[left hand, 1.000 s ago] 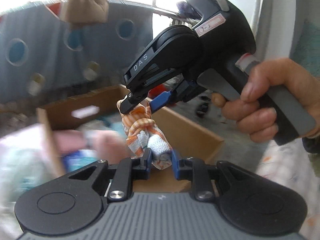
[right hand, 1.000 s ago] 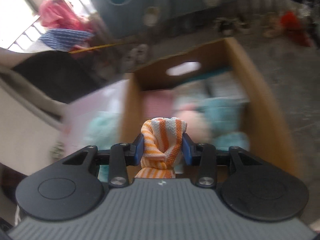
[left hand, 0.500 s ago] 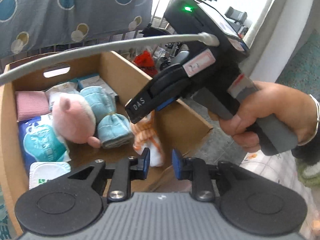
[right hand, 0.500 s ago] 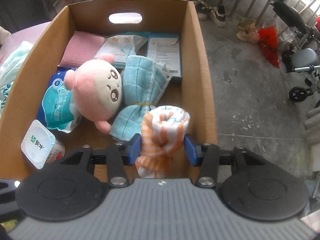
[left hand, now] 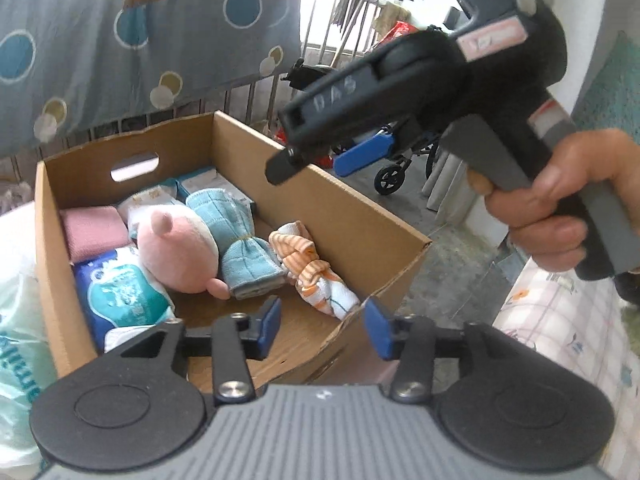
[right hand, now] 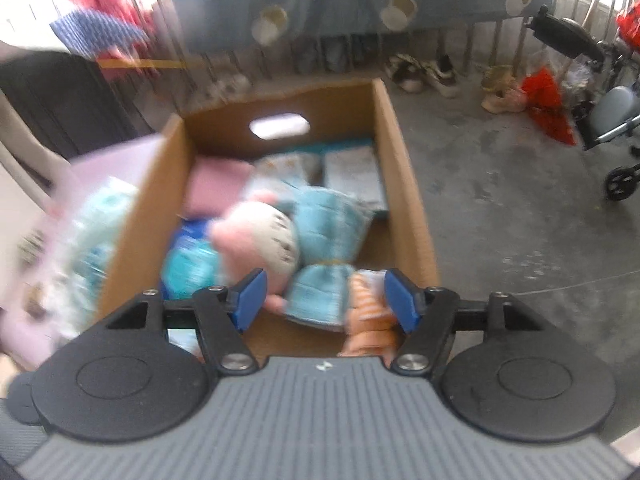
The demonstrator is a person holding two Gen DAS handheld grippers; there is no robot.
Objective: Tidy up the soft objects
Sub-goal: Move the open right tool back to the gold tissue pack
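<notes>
The orange-and-white striped towel (left hand: 308,272) lies loose in the cardboard box (left hand: 360,216), against a rolled blue towel (left hand: 240,248) and a pink plush toy (left hand: 180,248). My left gripper (left hand: 323,330) hovers over the box's near edge. Its jaws are opening, with nothing between them. My right gripper (left hand: 320,162), held by a hand, hangs above the box, well clear of the towel. In the blurred right wrist view the right gripper (right hand: 325,299) is opening too. The striped towel (right hand: 368,320) lies below it beside the right pad, not pinched.
The box also holds a folded pink cloth (left hand: 92,228) and a blue tissue pack (left hand: 124,292). A plastic bag (left hand: 16,320) lies left of the box. A wheelchair (left hand: 400,160) and shoes (right hand: 424,72) stand on the concrete floor by a railing draped with a spotted sheet (left hand: 120,40).
Both grippers opened and let go of the striped towel, which dropped into the box beside the blue towel. The right gripper lifted up and away from it.
</notes>
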